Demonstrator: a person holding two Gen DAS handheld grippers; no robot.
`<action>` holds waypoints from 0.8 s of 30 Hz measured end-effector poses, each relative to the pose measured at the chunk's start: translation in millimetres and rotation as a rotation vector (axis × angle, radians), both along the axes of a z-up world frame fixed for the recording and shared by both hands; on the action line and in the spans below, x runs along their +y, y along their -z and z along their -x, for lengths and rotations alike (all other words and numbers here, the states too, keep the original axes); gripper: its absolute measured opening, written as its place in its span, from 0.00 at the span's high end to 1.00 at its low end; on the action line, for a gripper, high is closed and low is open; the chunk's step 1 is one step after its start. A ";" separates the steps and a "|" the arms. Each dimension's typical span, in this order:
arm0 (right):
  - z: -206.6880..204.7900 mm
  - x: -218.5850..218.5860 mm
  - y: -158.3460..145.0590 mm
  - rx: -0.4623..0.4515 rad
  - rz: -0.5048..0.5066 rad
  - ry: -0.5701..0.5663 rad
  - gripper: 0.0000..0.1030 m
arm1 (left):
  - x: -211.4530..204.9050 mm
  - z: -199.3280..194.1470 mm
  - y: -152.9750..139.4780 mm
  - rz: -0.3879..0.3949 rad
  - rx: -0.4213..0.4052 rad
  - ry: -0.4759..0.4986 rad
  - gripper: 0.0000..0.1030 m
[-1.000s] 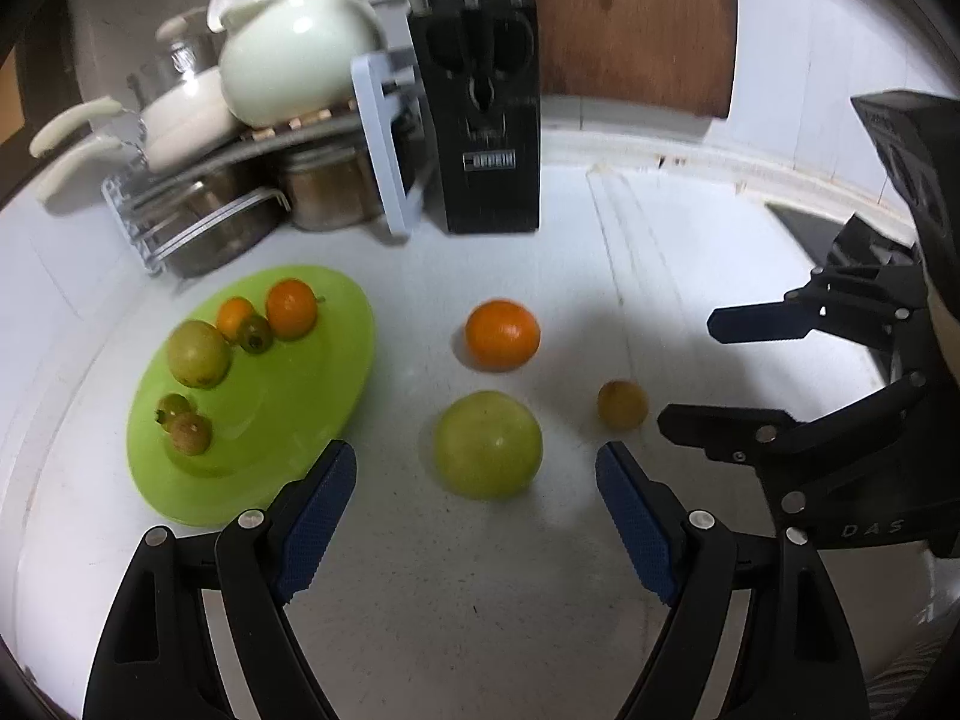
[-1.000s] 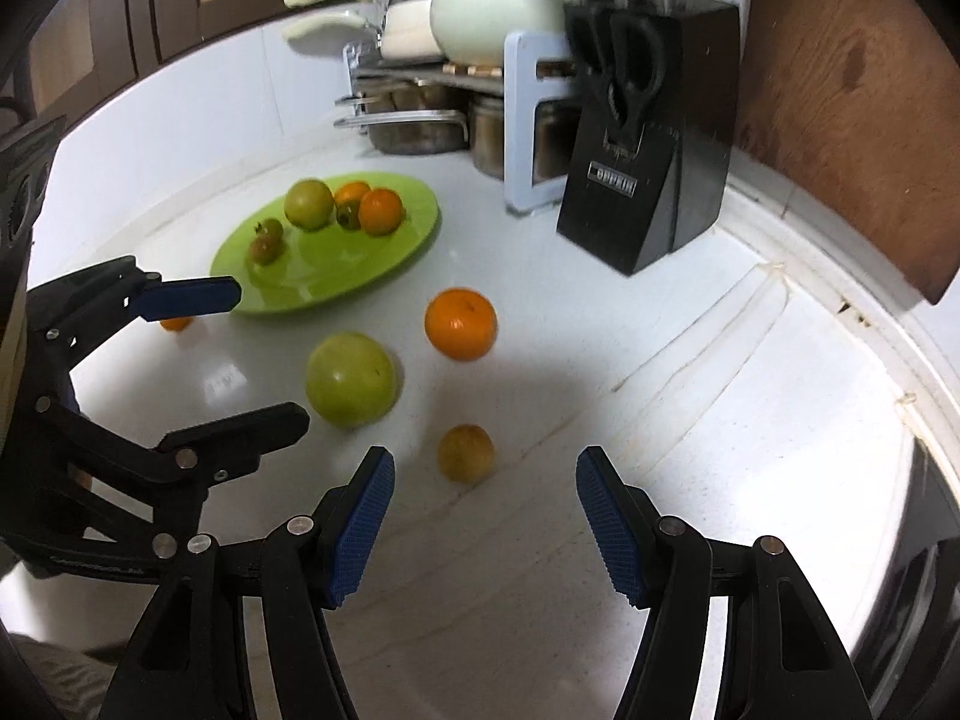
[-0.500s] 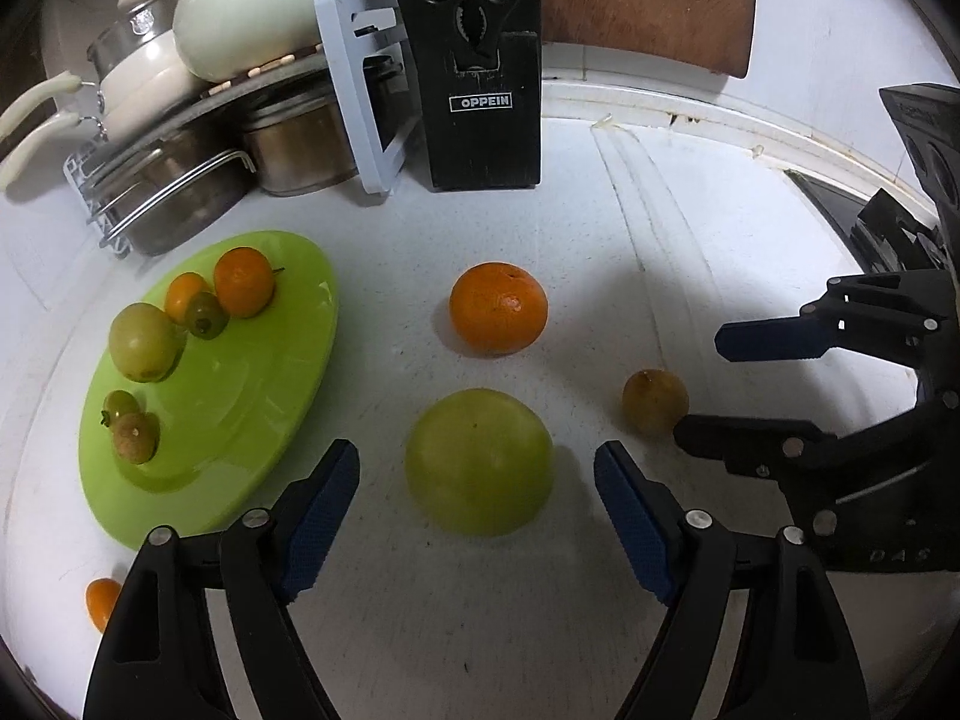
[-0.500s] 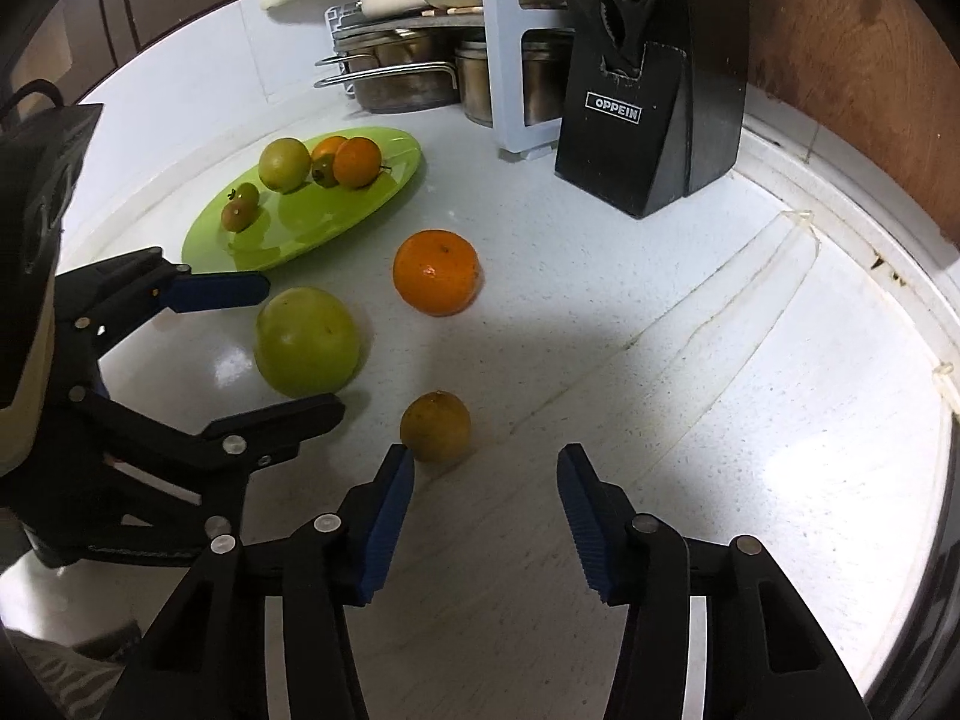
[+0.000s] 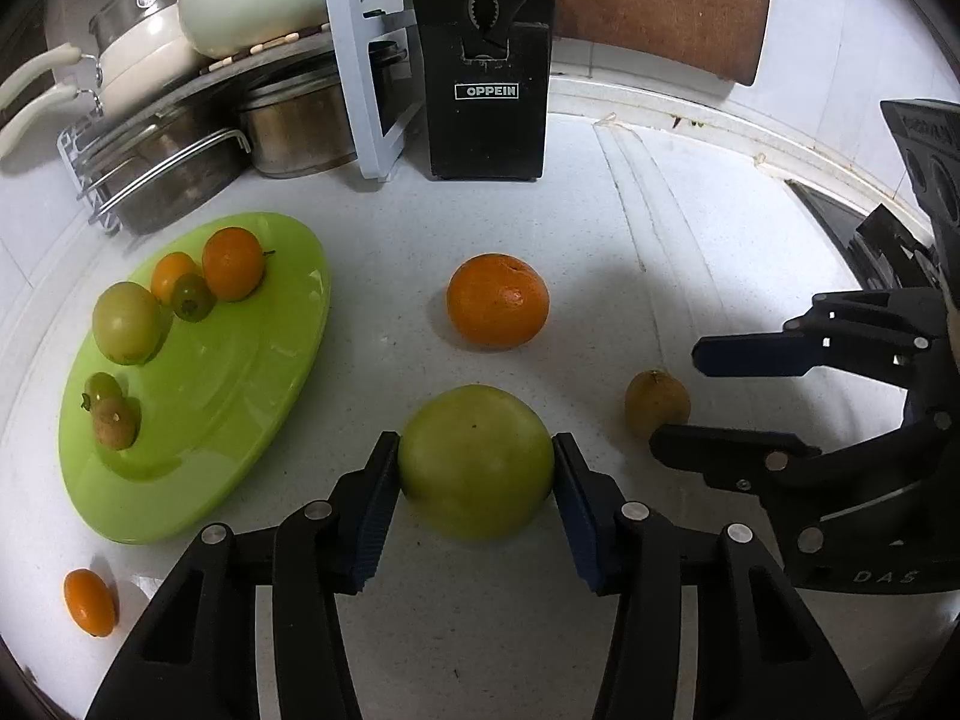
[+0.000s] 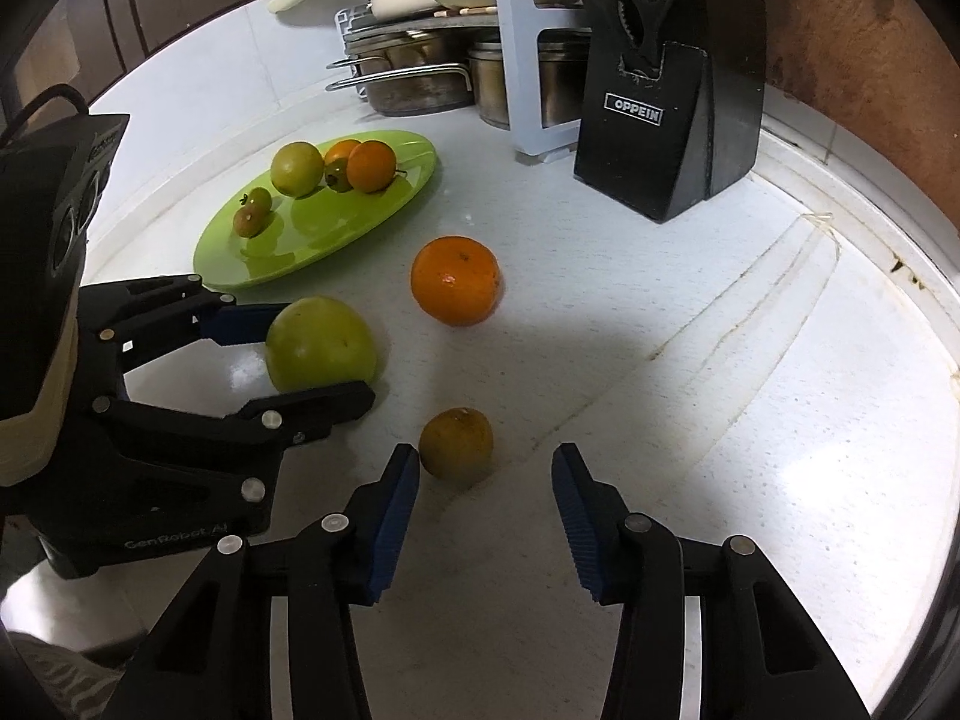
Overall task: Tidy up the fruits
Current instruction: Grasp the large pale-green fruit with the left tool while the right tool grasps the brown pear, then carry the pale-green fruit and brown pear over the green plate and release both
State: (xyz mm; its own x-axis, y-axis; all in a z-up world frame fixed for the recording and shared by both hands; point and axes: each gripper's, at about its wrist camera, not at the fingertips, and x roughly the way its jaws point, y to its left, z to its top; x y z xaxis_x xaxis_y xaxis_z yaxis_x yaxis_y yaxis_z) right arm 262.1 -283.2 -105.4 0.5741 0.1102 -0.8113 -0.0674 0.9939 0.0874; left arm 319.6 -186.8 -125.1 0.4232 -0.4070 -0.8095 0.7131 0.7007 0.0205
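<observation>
My left gripper point(image 5: 475, 468) is shut on the big green apple point(image 5: 475, 461), both pads touching its sides; the apple rests on the white counter. It also shows in the right wrist view point(image 6: 321, 345). My right gripper point(image 6: 485, 480) is open, with a small brownish-yellow fruit point(image 6: 456, 443) just ahead between its fingertips, nearer the left one. A large orange point(image 5: 498, 309) lies loose behind the apple. The green plate point(image 5: 240, 396) at the left holds several small fruits.
A black knife block point(image 5: 486, 60) stands at the back, a pot rack point(image 5: 180, 120) with pans to its left. A small orange fruit point(image 5: 90, 602) lies on the counter in front of the plate. A wooden board point(image 5: 660, 0) leans at the back wall.
Both grippers moved forward. The left one closed around the green apple. The right one came up to the small brownish fruit, still open.
</observation>
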 end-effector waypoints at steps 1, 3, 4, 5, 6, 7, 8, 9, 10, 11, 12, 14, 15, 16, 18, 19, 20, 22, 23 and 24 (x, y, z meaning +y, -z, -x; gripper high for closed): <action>-0.6 1.2 0.2 0.000 -0.003 -0.003 0.56 | 0.2 0.0 0.1 0.002 0.000 0.000 0.52; -1.8 2.5 1.0 0.000 -0.004 -0.008 0.57 | 0.7 -0.3 -0.5 0.004 0.006 -0.008 0.53; -2.8 3.0 1.5 0.001 -0.006 -0.009 0.58 | 1.5 -0.3 -0.6 0.004 0.009 -0.012 0.53; -3.1 3.1 1.9 0.002 -0.009 -0.011 0.60 | 2.6 0.4 -1.1 0.006 0.011 -0.020 0.53; -3.9 3.1 2.1 0.003 -0.016 -0.013 0.61 | 4.0 1.3 -1.9 0.008 0.010 -0.026 0.53; -4.0 3.0 2.3 0.003 -0.018 -0.013 0.63 | 4.9 2.0 -2.5 0.008 0.009 -0.031 0.53; -4.4 3.0 2.7 0.004 -0.019 -0.012 0.64 | 6.1 3.0 -3.5 0.007 0.006 -0.037 0.53; -4.8 3.1 3.0 0.004 -0.020 -0.013 0.64 | 7.0 3.9 -4.6 0.006 0.003 -0.043 0.53; -4.9 3.6 3.4 0.005 -0.020 -0.014 0.65 | 8.1 4.9 -5.7 0.005 0.000 -0.051 0.53; -5.0 3.9 3.7 0.007 -0.020 -0.015 0.66 | 9.3 6.1 -6.7 0.004 -0.002 -0.057 0.53; -5.2 4.4 4.1 0.009 -0.022 -0.017 0.67 | 10.4 7.3 -7.7 0.004 -0.004 -0.063 0.53; -5.4 4.9 4.8 0.012 -0.020 -0.018 0.69 | 13.6 9.4 -10.1 0.010 -0.006 -0.077 0.53; -5.6 5.3 5.3 0.013 -0.021 -0.018 0.69 | 15.0 9.9 -11.0 0.014 -0.004 -0.086 0.53; -5.8 5.6 5.6 0.015 -0.023 -0.018 0.70 | 16.4 10.2 -11.8 0.020 0.000 -0.095 0.53; -6.2 6.4 5.4 0.013 -0.025 -0.020 0.71 | 19.7 11.0 -13.0 0.031 0.007 -0.110 0.53; -6.8 6.8 5.3 0.013 -0.027 -0.021 0.71 | 20.4 11.6 -13.2 0.033 0.005 -0.117 0.53; -7.2 6.2 5.2 0.013 -0.027 -0.021 0.71 | 21.6 12.3 -13.6 0.036 0.004 -0.124 0.53; -8.8 7.2 5.7 0.014 -0.027 -0.023 0.71 | 24.7 13.5 -14.5 0.042 0.005 -0.136 0.53; -9.0 7.7 5.8 0.014 -0.024 -0.021 0.71 | 25.9 13.8 -15.0 0.045 0.006 -0.141 0.53; -9.1 8.2 5.8 0.012 -0.024 -0.020 0.72 | 27.2 14.4 -15.5 0.046 0.004 -0.148 0.53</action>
State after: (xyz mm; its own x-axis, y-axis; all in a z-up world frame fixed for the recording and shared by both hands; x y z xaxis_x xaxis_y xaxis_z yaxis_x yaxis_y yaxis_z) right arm 271.2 -275.0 -111.2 0.5621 0.1408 -0.8150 -0.0855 0.9900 0.1120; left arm 305.2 -159.6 -109.5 0.4776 -0.3772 -0.7935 0.6023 0.7981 -0.0169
